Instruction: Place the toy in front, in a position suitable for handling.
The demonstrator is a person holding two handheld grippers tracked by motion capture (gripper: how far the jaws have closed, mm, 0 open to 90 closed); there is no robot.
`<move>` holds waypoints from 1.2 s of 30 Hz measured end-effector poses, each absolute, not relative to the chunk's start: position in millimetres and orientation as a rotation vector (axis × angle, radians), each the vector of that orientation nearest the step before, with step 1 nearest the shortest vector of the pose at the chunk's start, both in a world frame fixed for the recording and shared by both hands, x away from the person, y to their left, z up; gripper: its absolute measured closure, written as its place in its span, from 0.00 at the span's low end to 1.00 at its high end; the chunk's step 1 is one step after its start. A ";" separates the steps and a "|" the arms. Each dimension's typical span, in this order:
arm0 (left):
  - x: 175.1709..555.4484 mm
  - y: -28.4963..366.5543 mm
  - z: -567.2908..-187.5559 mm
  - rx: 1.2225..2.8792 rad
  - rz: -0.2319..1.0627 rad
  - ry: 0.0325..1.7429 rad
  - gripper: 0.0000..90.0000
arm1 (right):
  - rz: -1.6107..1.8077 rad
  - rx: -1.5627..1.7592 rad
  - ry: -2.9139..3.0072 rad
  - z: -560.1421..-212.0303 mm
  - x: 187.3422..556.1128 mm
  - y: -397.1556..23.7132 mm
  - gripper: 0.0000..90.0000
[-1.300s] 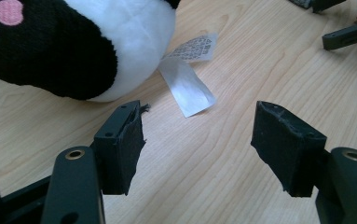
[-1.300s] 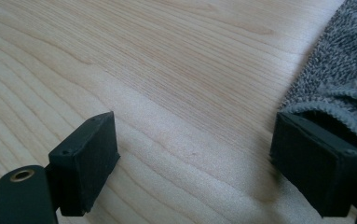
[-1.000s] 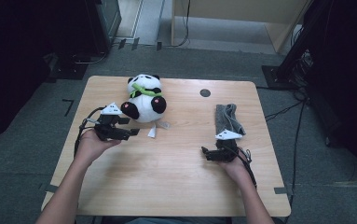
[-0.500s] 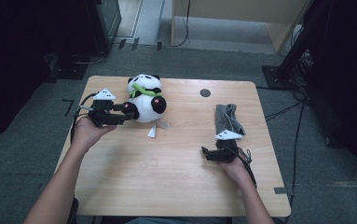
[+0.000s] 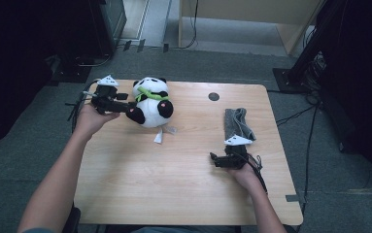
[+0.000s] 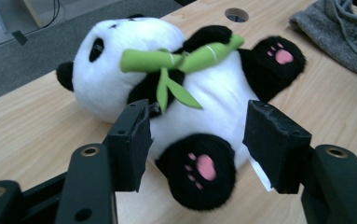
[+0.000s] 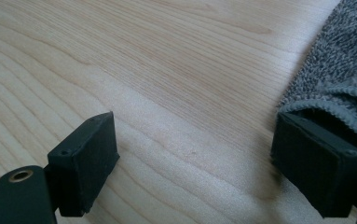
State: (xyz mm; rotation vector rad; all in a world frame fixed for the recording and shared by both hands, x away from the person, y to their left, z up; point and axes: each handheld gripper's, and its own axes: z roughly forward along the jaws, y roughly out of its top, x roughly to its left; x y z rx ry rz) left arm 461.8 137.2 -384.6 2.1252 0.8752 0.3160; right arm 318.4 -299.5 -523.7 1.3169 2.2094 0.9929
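A plush panda (image 5: 150, 102) lies on its back near the far left part of the wooden table (image 5: 183, 194), a short way in from the far edge. Its fur is soft white and black, with pink paw pads, and a green felt bamboo sprig (image 6: 181, 58) lies across its chest. A white tag (image 5: 158, 137) trails from it onto the bare wood.

The left gripper (image 5: 125, 108) reaches in from the table's left edge. Its jaws have just been closing and stand half apart, with the panda's lower paw (image 6: 199, 170) between them; the square black pads (image 6: 132, 140) are not pressing on the fur.

The right gripper (image 5: 214, 159) rests low on the table toward the right side, jaws wide with nothing between them but smooth pale wood grain. One pad (image 7: 318, 161) sits just beside a folded grey towel (image 5: 237, 124) of looped, nubby cloth.

Between the panda and the right gripper the tabletop is open. A round cable hole (image 5: 213, 96) sits near the far edge.
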 end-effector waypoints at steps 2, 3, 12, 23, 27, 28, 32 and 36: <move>469.6 134.9 -385.2 2.143 0.327 0.873 0.47 | 0.994 1.312 2.212 -523.8 318.4 -299.5 0.16; 473.5 133.7 -386.1 2.151 0.325 0.874 0.47 | 0.995 1.309 2.212 -523.8 318.4 -299.5 0.16; 504.0 127.7 -406.9 2.195 0.337 0.882 0.49 | 0.996 1.307 2.216 -523.8 318.1 -299.0 0.16; 522.7 117.5 -428.6 2.145 0.225 0.861 0.45 | 0.992 1.316 2.209 -523.8 317.2 -298.0 0.16; 526.0 115.4 -433.9 2.127 0.159 0.842 0.51 | 0.989 1.324 2.203 -523.8 316.6 -297.5 0.16; 526.2 115.1 -434.8 2.120 0.142 0.846 0.53 | 0.987 1.328 2.200 -523.7 316.4 -297.3 0.16; 524.7 114.8 -436.1 2.111 0.131 0.870 0.59 | 0.983 1.333 2.192 -523.8 315.7 -296.9 0.16; 522.0 113.7 -434.4 2.132 0.157 0.883 0.69 | 0.983 1.334 2.191 -523.8 315.5 -296.8 0.16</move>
